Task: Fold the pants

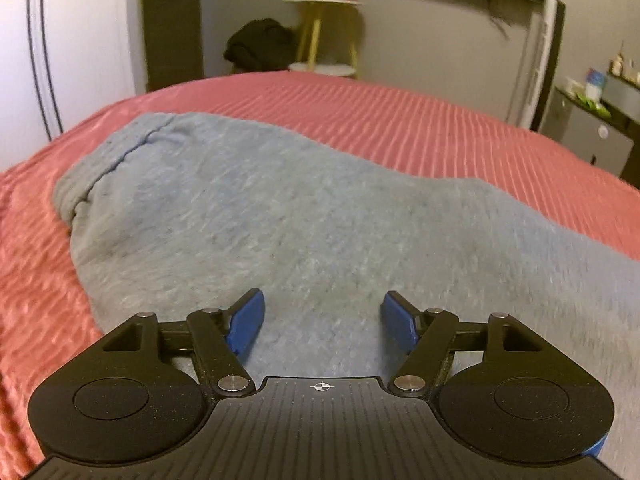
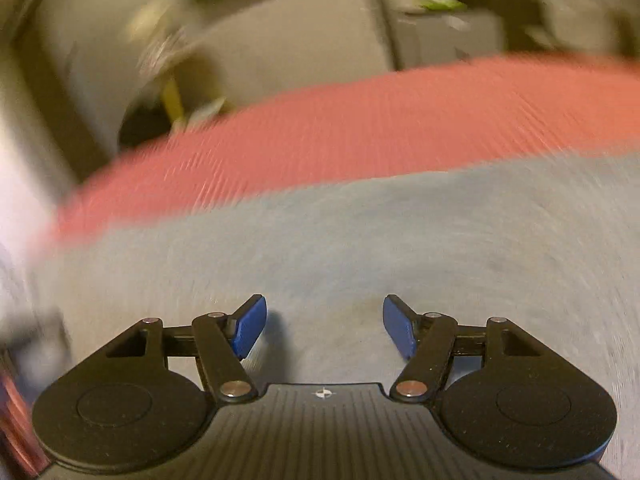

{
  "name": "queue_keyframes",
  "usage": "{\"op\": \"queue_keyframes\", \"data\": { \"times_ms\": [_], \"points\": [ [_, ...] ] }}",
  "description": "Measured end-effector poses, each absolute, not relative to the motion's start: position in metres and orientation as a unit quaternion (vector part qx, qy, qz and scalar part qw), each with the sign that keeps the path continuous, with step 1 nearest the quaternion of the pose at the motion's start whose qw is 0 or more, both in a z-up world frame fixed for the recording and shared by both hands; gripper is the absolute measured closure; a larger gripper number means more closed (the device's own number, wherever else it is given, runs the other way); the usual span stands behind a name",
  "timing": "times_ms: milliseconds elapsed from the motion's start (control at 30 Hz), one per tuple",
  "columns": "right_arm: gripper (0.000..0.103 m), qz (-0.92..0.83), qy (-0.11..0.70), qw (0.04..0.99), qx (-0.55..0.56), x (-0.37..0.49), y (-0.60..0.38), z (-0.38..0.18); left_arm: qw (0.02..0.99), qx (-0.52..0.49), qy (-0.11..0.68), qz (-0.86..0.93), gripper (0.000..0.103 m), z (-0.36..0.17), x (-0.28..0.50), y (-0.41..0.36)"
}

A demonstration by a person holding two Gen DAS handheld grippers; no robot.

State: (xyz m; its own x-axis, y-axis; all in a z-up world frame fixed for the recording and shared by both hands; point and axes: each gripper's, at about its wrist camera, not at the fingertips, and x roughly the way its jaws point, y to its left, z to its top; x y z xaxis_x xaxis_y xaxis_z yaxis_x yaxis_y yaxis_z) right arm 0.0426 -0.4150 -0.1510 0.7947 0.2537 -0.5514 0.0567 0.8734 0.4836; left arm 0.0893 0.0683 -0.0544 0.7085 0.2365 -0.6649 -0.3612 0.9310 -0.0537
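currently both claws empty. left gripper (image 1: 323,316) has jaws spread wide, blue pads (image 1: 249,320) hovering just above the grey pants (image 1: 280,216), nothing pinched. right gripper (image 2: 324,320) likewise wide apart over the same fabric, nothing held; right wrist view heavily motion-blurred, detail there unreliable. pants lie spread on the red bedspread (image 1: 420,120), running from about 10 o'clock to 4 o'clock in the left view, with a seamed, bunched end (image 1: 116,160) at 10 o'clock; whether that is waistband or cuff, cannot tell. judgement: step in hand is taking hold of an edge for the next fold. to do it well: settle both claws first, lower onto a true fabric edge, not mid-panel, catch every layer, avoid snagging the bedspread, lift both sides evenly
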Motion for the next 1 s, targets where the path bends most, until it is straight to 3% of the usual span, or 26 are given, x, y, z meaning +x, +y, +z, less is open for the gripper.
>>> {"op": "queue_keyframes", "data": {
  "times_ms": [33,167,267,433,533,600,667,700,800,900,1000],
  "points": [
    [0.042,0.035,0.303,0.909,0.285,0.039,-0.436,-0.154,0.92,-0.086,0.345,0.162,0.029,-0.055,0.088,0.068],
    [0.08,-0.009,0.251,0.858,0.449,0.01,-0.525,-0.179,0.921,-0.068,0.346,0.167,0.028,-0.055,0.087,0.066],
    [0.088,-0.045,0.204,0.829,0.519,-0.021,-0.571,-0.194,0.918,-0.072,0.344,0.182,0.028,-0.053,0.085,0.069],
    [0.088,-0.111,0.117,0.793,0.588,-0.069,-0.613,-0.21,0.92,-0.068,0.322,0.211,0.027,-0.042,0.082,0.066],
    [0.085,-0.136,0.101,0.777,0.606,-0.077,-0.608,-0.215,0.94,-0.132,0.3,0.092,0.023,-0.032,0.078,0.062],
    [0.067,-0.122,0.116,0.794,0.584,-0.07,-0.59,-0.203,0.936,-0.177,0.305,0.0,0.019,-0.029,0.081,0.056],
    [0.032,-0.051,0.135,0.801,0.581,-0.054,-0.574,-0.199,0.932,-0.18,0.312,-0.05,0.019,-0.03,0.087,0.043],
    [0.03,-0.01,0.149,0.797,0.586,-0.041,-0.565,-0.201,0.93,-0.178,0.316,-0.066,0.019,-0.032,0.09,0.039],
    [0.03,0.071,0.207,0.766,0.604,-0.008,-0.537,-0.215,0.919,-0.18,0.337,-0.098,0.019,-0.04,0.103,0.028],
    [0.032,0.071,0.215,0.778,0.585,0.007,-0.533,-0.214,0.914,-0.189,0.346,-0.1,0.018,-0.048,0.117,0.03],
    [0.048,0.056,0.186,0.756,0.625,0.008,-0.552,-0.226,0.907,-0.223,0.345,-0.089,0.019,-0.054,0.124,0.044]
  ]
}}
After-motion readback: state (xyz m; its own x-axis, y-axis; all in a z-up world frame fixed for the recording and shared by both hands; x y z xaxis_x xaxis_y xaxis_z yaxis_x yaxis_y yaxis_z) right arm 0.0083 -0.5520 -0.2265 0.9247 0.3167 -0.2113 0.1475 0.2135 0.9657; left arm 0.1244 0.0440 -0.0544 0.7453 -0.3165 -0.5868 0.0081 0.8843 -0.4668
